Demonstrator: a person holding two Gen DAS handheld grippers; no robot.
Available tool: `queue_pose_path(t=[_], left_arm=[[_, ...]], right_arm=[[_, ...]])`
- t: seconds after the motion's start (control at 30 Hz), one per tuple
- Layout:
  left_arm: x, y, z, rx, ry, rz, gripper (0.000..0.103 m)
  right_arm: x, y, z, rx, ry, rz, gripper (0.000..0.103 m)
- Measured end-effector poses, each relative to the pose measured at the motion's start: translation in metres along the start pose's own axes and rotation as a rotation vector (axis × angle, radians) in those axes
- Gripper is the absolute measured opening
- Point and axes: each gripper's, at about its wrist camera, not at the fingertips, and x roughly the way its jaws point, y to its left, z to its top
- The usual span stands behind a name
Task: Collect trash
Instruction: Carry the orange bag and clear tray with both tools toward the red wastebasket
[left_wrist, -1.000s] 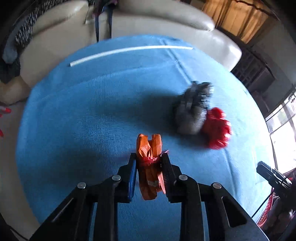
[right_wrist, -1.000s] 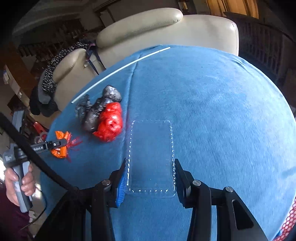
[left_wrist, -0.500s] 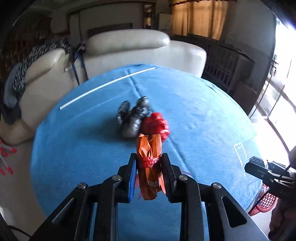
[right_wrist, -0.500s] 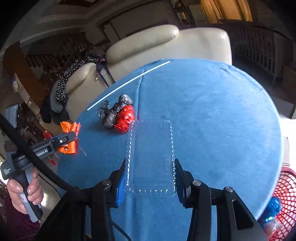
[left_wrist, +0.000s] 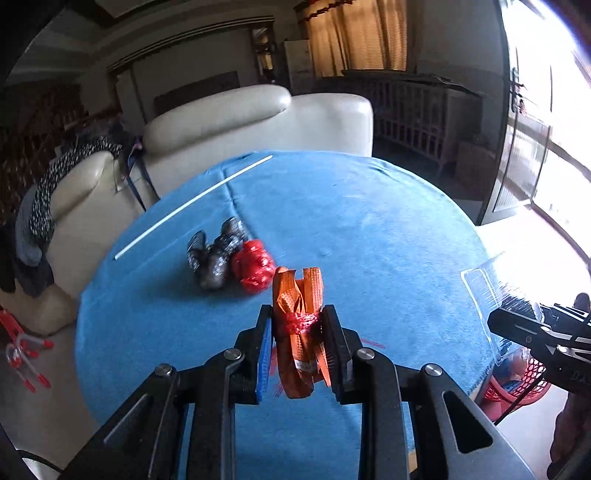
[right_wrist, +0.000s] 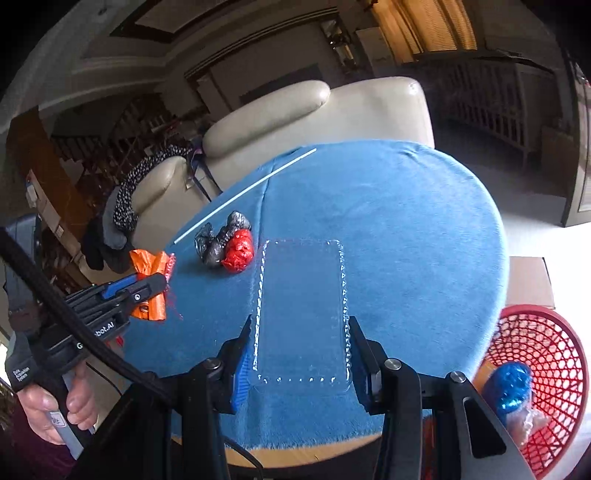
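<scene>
Orange wrapper (left_wrist: 298, 332): crumpled foil-like packet, folded lengthwise, tied round the middle with a scrap of red mesh; a small printed label shows near its lower end. Clamped upright between the pads of the left tool (left_wrist: 297, 345), whose jaws stand nearly closed on it; carried above the near edge of the bench (left_wrist: 369, 229).

Clear plastic tray (right_wrist: 301, 314): flat, rectangular, see-through, with a beaded rim. Gripped by its long sides in the right tool (right_wrist: 300, 354), jaws closed against both edges; held over the near part of the bench, long axis pointing away from the tool.

Red basket (right_wrist: 543, 369): open plastic lattice, on the floor beside the bench's near right edge, below the right tool. Contains a shiny blue wrapper (right_wrist: 511, 387) and a pale clear bag beneath it.

Red bag (left_wrist: 255, 266) and grey bag (left_wrist: 214, 254): two crumpled plastic wads lying on the bench, touching each other, just beyond the orange wrapper in the left wrist view and to the left of the tray's far end in the right wrist view.

White stick (left_wrist: 192, 201): thin, straight, lying slantwise near the far left rim of the bench.

Bench cover: blue cloth, round.

Cream sofa (left_wrist: 236, 122): behind the bench; dark spotted clothing draped on its left arm.
</scene>
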Motion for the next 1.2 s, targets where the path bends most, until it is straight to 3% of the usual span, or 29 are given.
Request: queue_pose_path(t=[0.53, 1.2], left_arm=[[-0.003, -0.068, 0.008, 0.113, -0.001, -0.002, 0.027], [0.003, -0.097, 0.005, 0.175, -0.001, -0.008, 0.027]], right_arm=[[-0.042, -0.048, -0.015, 0.085, -0.053, -0.008, 0.047], [-0.05, -0.074, -0.023, 0.145, -0.058, -0.025, 0.047]])
